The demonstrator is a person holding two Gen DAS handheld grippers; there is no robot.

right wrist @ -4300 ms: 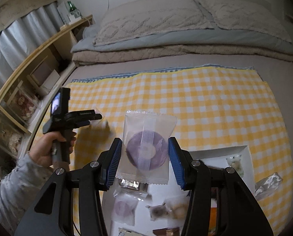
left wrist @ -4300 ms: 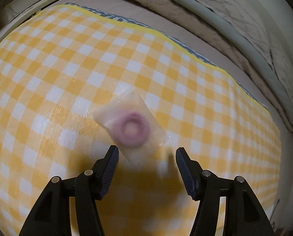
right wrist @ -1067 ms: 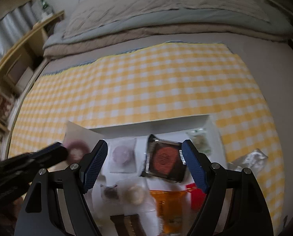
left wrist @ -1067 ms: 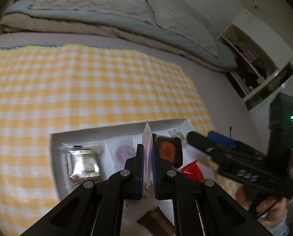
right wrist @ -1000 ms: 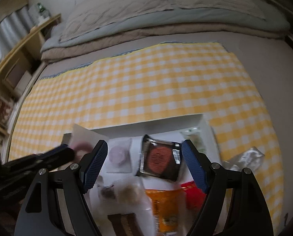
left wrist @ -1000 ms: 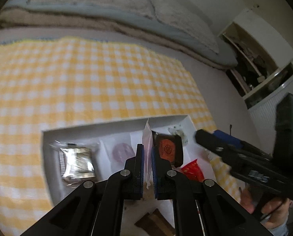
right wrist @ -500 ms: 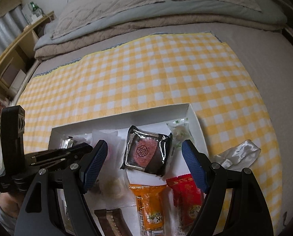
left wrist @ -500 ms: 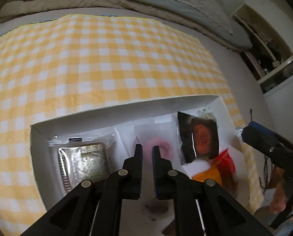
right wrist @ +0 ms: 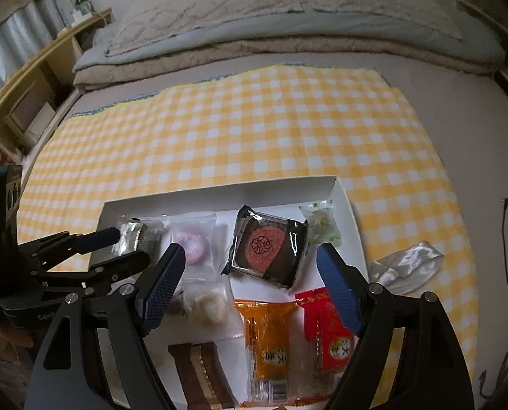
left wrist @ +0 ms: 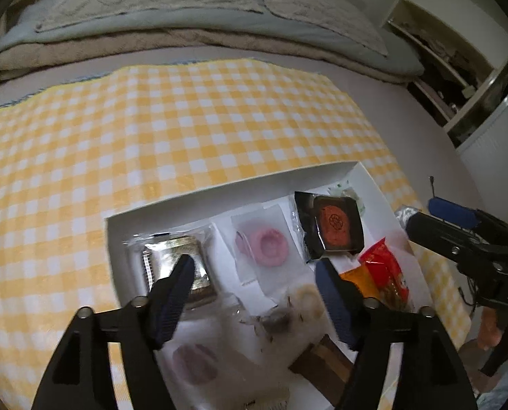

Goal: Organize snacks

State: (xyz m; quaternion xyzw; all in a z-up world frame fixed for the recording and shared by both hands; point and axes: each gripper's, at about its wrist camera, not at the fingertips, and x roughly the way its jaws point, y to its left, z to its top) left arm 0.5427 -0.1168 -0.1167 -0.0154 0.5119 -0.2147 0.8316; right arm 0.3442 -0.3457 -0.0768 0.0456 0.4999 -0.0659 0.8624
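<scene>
Two grippers hang over the white tray (right wrist: 220, 189), and neither holds anything. The left gripper (left wrist: 254, 273) had a clear packet with a pink ring pinched edge-on between its fingers a second ago; half a second ago that packet was already lying flat beneath still-narrow jaws, which now stand wide apart. The pink ring packet (left wrist: 266, 243) rests in the tray's far row, between the silver foil pack (left wrist: 173, 259) on its left and the dark mooncake pack (left wrist: 332, 227) on its right (touching or merely close, I cannot tell). The right gripper (right wrist: 250, 288) stays spread over the mooncake pack and grips nothing.

So one more snack appears placed. Nearer in the tray lie an orange packet (right wrist: 267, 345), a red packet (right wrist: 332, 338), a brown bar (right wrist: 199, 372) and some clear-wrapped sweets. Off the tray on the right, a crumpled silver wrapper (right wrist: 406, 266) sits on the yellow checked cloth (right wrist: 254, 119); if it counts as a snack, it looks like the likeliest remaining piece.
</scene>
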